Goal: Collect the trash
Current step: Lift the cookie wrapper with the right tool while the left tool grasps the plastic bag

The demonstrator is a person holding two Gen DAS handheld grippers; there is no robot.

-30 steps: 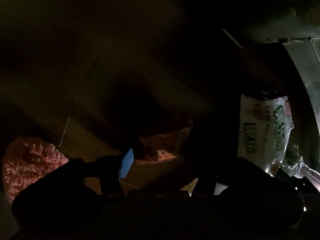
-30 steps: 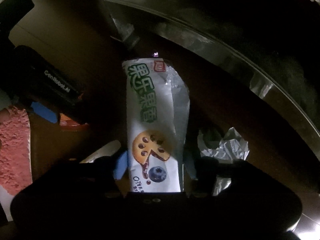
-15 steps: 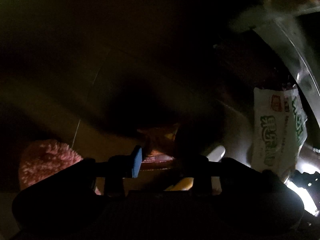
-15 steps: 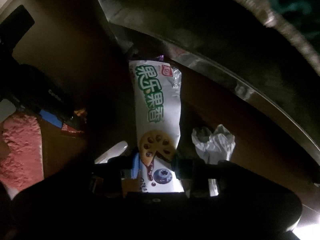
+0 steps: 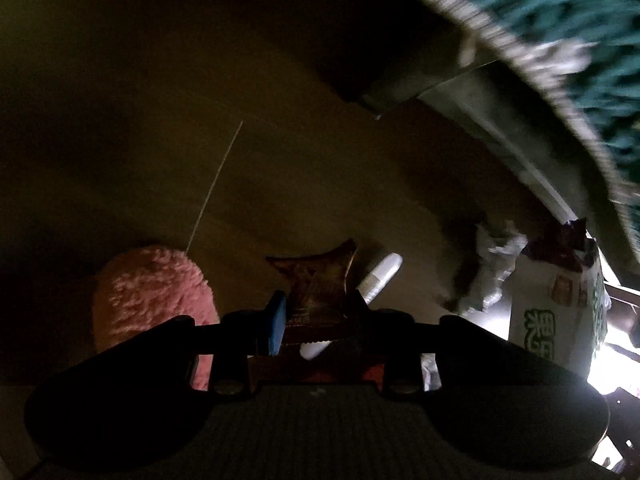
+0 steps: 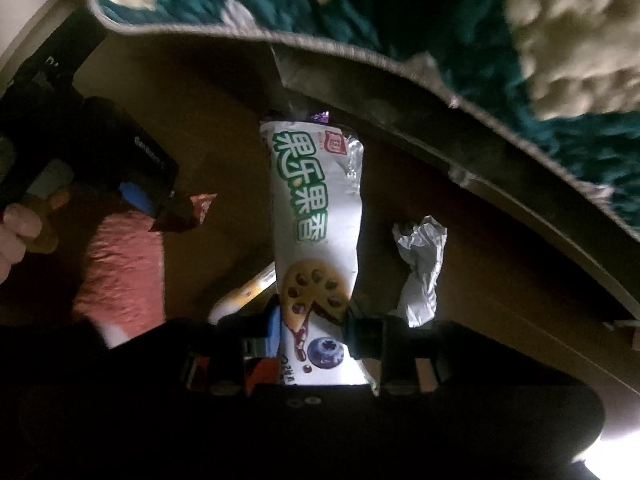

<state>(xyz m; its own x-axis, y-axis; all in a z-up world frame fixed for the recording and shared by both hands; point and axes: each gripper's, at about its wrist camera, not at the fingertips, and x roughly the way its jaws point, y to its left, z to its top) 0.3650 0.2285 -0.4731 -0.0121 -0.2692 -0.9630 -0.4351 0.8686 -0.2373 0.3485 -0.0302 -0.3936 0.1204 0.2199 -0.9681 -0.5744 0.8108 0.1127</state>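
In the left wrist view, my left gripper [image 5: 316, 314] holds a small brown-red snack wrapper [image 5: 316, 276] lifted off the dim brown floor. Its jaws are still closing, and the blue pad [image 5: 276, 322] presses the wrapper's edge. In the right wrist view, my right gripper [image 6: 314, 322] is shut on the lower end of a long white biscuit wrapper [image 6: 316, 208] with green lettering, which hangs clear of the floor. That white wrapper [image 5: 556, 312] also shows at the far right of the left view. The brown wrapper [image 6: 200, 210] shows at the left of the right view.
A crumpled silver foil scrap [image 6: 420, 256] and a white tube [image 6: 248, 292] lie on the floor below. A pink fluffy slipper [image 5: 152, 288] sits to the left. A teal and cream rug [image 6: 440, 20] with a pale curved edge lies beyond. A hand [image 6: 16, 232] grips the left tool.
Both grippers closed on their wrappers and rose. The floor, the slipper and the foil now look farther off, and the rug has come into view.
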